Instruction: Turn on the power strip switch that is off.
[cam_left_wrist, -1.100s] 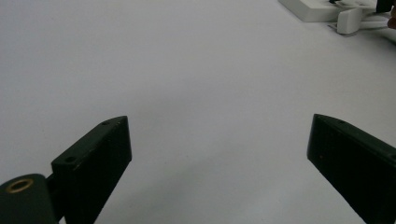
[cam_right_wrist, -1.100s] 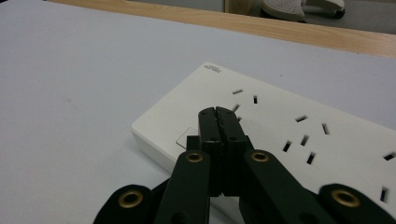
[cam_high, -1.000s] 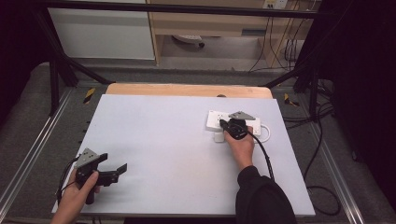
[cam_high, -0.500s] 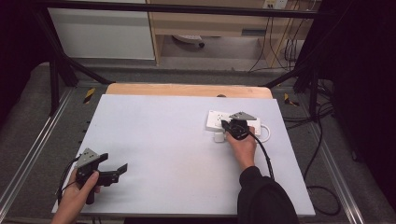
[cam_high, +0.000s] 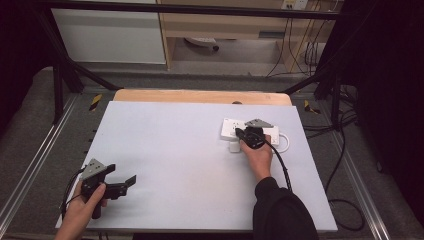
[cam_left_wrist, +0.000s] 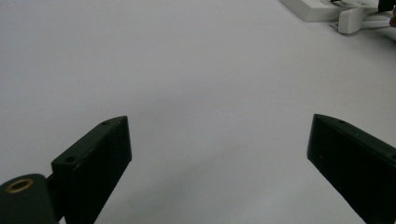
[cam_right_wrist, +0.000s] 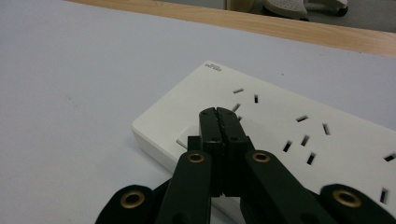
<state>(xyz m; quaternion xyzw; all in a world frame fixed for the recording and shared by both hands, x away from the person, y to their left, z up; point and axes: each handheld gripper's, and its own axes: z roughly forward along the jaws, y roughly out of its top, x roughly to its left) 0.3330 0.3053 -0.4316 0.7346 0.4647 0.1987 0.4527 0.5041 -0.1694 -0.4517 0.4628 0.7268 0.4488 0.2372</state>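
Two hand-held grippers, one white plastic power strip (cam_high: 250, 131) at the far right of the pale grey desk (cam_high: 190, 150).
Right hand-held gripper (cam_right_wrist: 218, 116): jaws closed flat together, empty, tips over what looks like the strip's switch at its end. I judge a press is in hand; I'd push straight down, keeping clear of the small white plug (cam_high: 233, 148) just beside. Left hand-held gripper (cam_left_wrist: 219, 154): jaws wide apart, empty, well away at the near left.
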